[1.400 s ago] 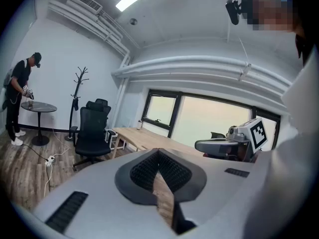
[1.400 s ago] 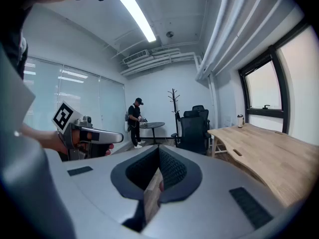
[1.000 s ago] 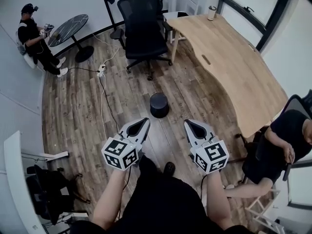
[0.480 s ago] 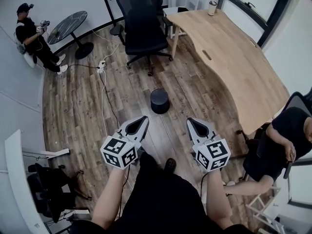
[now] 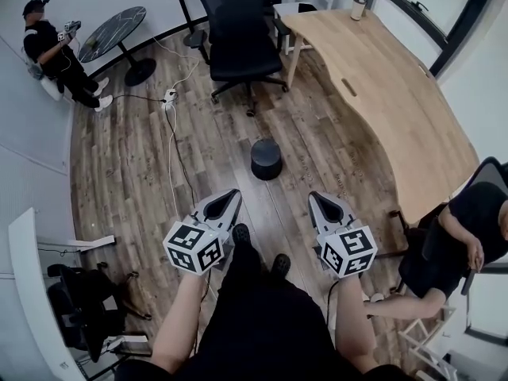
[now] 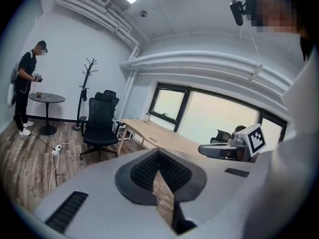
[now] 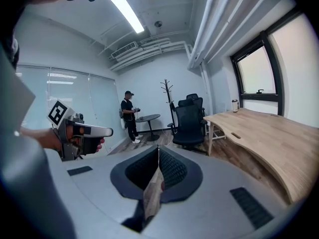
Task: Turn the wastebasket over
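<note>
A small black round wastebasket stands on the wood floor in the head view, its flat closed end up, ahead of both grippers. My left gripper points toward it from the lower left, shut and empty. My right gripper points toward it from the lower right, also shut with nothing held. Both are well short of the basket. In the left gripper view the jaws meet at the tips, and the right gripper shows at the side. The right gripper view shows its tips closed together. The basket is hidden in both gripper views.
A black office chair stands beyond the basket. A long wooden desk runs along the right. A white cable and power strip lie on the floor at left. One person stands by a round table; another sits at right.
Both grippers have sunk a little and the view has shifted forward, so the wastebasket sits slightly nearer and more central. My feet now show between the grippers. Jaws stay shut.
</note>
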A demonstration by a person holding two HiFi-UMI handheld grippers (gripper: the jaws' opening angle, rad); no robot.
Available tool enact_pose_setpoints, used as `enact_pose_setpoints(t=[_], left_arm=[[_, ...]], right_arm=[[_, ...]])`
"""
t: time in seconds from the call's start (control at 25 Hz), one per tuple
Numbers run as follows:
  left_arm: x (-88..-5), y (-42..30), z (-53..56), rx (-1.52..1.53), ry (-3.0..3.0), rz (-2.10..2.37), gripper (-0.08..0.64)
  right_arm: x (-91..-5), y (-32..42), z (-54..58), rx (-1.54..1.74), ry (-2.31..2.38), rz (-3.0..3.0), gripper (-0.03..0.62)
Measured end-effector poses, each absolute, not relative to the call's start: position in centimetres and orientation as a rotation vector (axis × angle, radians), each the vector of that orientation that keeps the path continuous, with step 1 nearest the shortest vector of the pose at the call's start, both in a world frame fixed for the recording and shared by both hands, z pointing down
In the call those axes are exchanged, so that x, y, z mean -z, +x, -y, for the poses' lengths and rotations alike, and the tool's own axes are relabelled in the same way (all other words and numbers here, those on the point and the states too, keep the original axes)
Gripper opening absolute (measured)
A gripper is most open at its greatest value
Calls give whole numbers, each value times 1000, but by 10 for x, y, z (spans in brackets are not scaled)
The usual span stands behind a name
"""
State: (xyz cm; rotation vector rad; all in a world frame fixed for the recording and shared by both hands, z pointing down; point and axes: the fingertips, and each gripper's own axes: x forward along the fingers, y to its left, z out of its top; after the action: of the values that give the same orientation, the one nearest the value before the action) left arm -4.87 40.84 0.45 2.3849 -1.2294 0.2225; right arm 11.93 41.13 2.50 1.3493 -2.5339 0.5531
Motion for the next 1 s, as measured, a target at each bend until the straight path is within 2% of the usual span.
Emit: enact_pose_setpoints(t=[1.0], left_arm=[[-64, -146, -276, -267, 2331, 978, 17]], right_arm=[[-62, 28, -309, -642, 1459, 2321, 34]])
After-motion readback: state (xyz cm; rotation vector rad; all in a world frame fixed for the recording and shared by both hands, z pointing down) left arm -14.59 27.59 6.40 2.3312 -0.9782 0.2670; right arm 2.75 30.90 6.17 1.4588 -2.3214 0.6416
